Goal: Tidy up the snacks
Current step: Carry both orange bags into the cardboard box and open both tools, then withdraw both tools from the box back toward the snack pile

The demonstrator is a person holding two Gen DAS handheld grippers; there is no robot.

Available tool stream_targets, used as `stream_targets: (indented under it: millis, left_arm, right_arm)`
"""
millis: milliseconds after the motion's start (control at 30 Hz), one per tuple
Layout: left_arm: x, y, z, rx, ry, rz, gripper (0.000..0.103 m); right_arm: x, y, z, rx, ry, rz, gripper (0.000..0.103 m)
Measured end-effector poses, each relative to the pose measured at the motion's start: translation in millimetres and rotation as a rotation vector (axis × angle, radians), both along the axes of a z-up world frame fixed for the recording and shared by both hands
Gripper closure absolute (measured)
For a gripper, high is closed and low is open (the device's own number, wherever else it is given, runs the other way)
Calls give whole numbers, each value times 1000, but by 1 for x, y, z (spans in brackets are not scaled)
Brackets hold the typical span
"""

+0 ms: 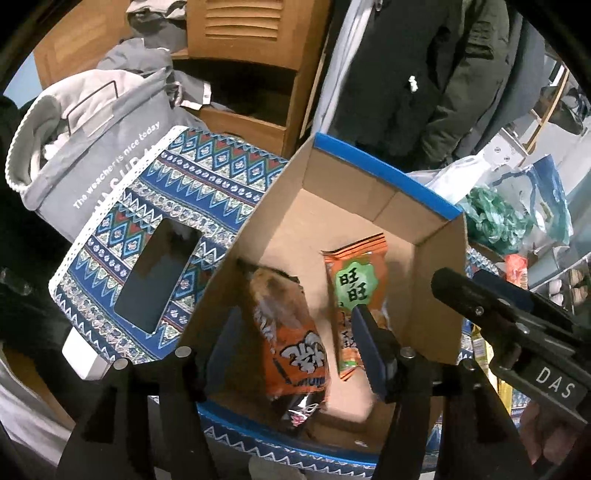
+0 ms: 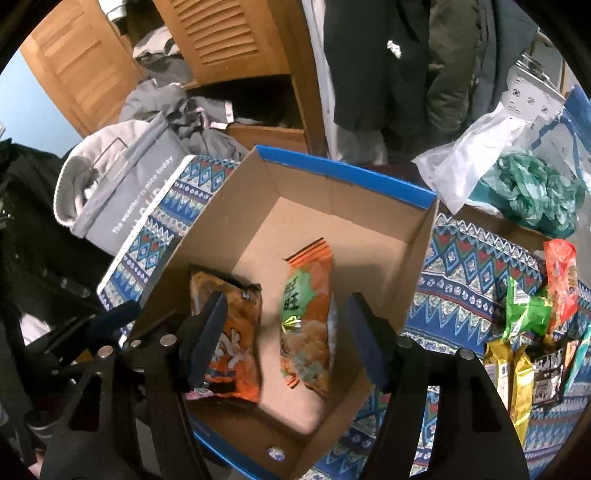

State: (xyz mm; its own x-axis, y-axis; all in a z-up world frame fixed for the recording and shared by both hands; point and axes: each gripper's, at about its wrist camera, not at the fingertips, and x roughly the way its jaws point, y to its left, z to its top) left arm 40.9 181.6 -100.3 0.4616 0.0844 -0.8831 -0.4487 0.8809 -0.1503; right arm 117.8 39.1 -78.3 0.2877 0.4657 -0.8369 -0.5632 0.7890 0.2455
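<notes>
Setting: Cluttered bedroom corner, with wooden louvred cupboards and hanging coats at 12 o'clock and a blue patterned cloth covering the work surface.
Box: your cardboard box with its blue rim stands open on the cloth, a grey laundry bag off at its 10 o'clock.
Already in: an orange snack bag lies on the box floor beside a green-and-orange rice-cracker pack, side by side and seemingly just touching, though blur makes that uncertain.
Left gripper: spread, pinching nothing; the orange snack bag lies right under the gap and the cracker pack is at its 1 o'clock.
Right gripper: spread and empty too; the cracker pack sits below the gap, the orange bag by its 9 o'clock finger.
Still out: loose packets wait on the cloth at the box's 3 o'clock, outside it.
Step in hand: both releases look done, so lift your fingers straight up and clear of the walls before swinging over.
Tip: lay the next packets flat against these two.
</notes>
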Motion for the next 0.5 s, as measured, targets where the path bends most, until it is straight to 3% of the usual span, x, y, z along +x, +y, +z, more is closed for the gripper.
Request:
stream_targets:
  millis: [500]
  left_arm:
    - [7,-37,8,-39,-16,-69,37]
  right_arm:
    - [8,-49,8,-12,-30,-82,34]
